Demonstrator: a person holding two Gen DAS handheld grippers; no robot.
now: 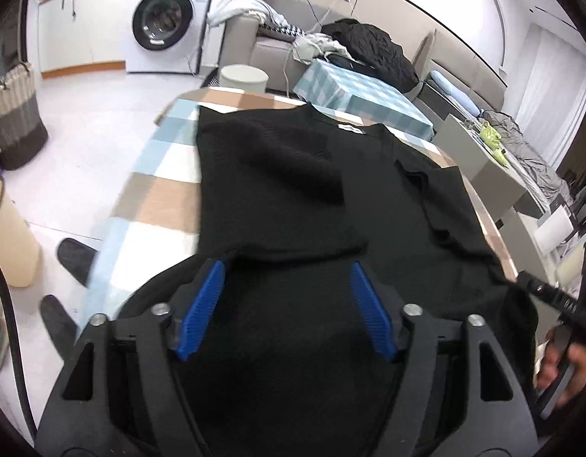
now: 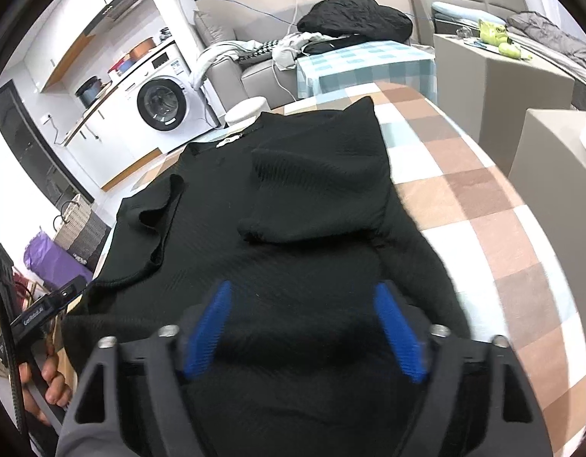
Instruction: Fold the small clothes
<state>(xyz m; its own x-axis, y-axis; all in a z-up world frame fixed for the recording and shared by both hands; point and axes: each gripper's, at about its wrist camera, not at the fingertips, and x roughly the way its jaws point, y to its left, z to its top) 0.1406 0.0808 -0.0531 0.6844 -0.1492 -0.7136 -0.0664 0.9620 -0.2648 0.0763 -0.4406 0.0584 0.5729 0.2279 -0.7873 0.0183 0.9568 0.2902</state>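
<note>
Black garment (image 1: 293,190), hem edge between both wide-open hand-held grippers (image 1: 287,272) (image 2: 304,297), ungripped.

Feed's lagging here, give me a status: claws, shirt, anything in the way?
Left claw open, right claw open, both at near hem. Black shirt flat on checkered table, sleeves folded in. Nothing in the way.

- 1 black garment (image 1: 331,198), centre of the table
- 1 checked tablecloth (image 1: 156,198) under it
- 2 grippers: left gripper (image 1: 287,274) and right gripper (image 2: 304,297), each at 6 o'clock in its own view
- 4 blue pads (image 1: 201,304), two per gripper
- 1 washing machine (image 1: 167,19), 11 o'clock
- 1 woven basket (image 1: 15,114), 9 o'clock
- 1 white stool (image 1: 243,78), 12 o'clock
</note>
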